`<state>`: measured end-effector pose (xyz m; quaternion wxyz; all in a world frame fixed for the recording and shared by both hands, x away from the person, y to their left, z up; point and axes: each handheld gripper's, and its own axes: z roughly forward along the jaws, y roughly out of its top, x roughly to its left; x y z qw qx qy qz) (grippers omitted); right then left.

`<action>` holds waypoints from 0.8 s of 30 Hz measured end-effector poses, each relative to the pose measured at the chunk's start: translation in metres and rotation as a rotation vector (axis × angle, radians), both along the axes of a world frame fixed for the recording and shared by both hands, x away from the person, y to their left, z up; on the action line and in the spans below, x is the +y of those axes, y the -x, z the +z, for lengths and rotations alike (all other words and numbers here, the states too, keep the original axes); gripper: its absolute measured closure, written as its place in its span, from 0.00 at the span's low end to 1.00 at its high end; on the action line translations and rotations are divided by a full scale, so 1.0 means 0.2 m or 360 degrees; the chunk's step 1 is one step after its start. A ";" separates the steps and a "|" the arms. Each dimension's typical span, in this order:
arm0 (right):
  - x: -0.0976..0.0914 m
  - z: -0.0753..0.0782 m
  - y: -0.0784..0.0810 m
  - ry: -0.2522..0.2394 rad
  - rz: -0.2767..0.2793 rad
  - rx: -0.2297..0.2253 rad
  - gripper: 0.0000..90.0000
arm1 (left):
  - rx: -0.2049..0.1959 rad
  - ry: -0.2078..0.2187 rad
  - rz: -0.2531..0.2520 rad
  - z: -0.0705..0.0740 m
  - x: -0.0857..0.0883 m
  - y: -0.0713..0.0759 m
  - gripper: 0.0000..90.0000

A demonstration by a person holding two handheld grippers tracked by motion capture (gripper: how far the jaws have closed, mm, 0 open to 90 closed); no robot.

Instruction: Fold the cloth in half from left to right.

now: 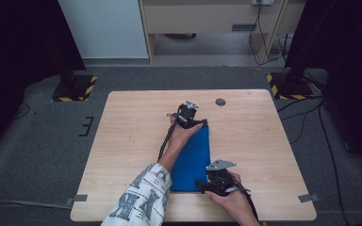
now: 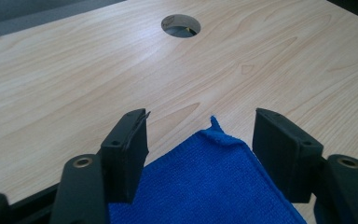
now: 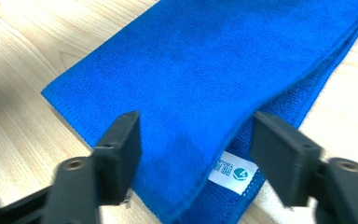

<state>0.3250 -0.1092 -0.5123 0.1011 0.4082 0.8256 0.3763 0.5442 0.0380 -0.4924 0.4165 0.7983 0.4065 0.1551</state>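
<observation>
While I stood over it, the worktop (image 1: 136, 141) was pale wood grain with one round cable hole (image 1: 220, 101) near its far edge, set on grey carpet (image 1: 42, 141). Two stand bases with yellow-and-black stripes, one (image 1: 75, 88) at the far left and the other (image 1: 287, 86) at the far right, flanked it, and cables trailed across the floor on the right.

One blue towel (image 1: 193, 157) lay folded into a long strip down the middle of the worktop, running from near me to the far side. It was plush, with a stitched hem and one small white label (image 3: 233, 171) at my near end.

My left gripper (image 1: 187, 114) sat at its far end, jaws open, a corner between them, unpinched. My right gripper (image 1: 219, 181) was over the near end, jaws equally parted, gripping nothing.
</observation>
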 end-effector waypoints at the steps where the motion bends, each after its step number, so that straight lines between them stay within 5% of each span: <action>1: 0.00 0.00 0.00 0.0004 0.0000 -0.0003 0.33 | 0.0006 0.0011 -0.0006 0.01 0.00 0.00 0.37; 11: -0.04 0.00 -0.04 0.0027 -0.0030 -0.0060 0.20 | 0.0007 -0.0002 -0.0049 0.07 0.10 0.07 0.26; 18: -0.06 0.01 -0.13 0.0022 -0.0070 -0.0107 0.16 | -0.0014 -0.0104 0.0018 0.11 0.19 0.13 0.14; 24: -0.11 0.02 -0.19 -0.0010 -0.0072 -0.0133 0.15 | 0.0011 -0.0107 0.0059 0.12 0.22 0.15 0.12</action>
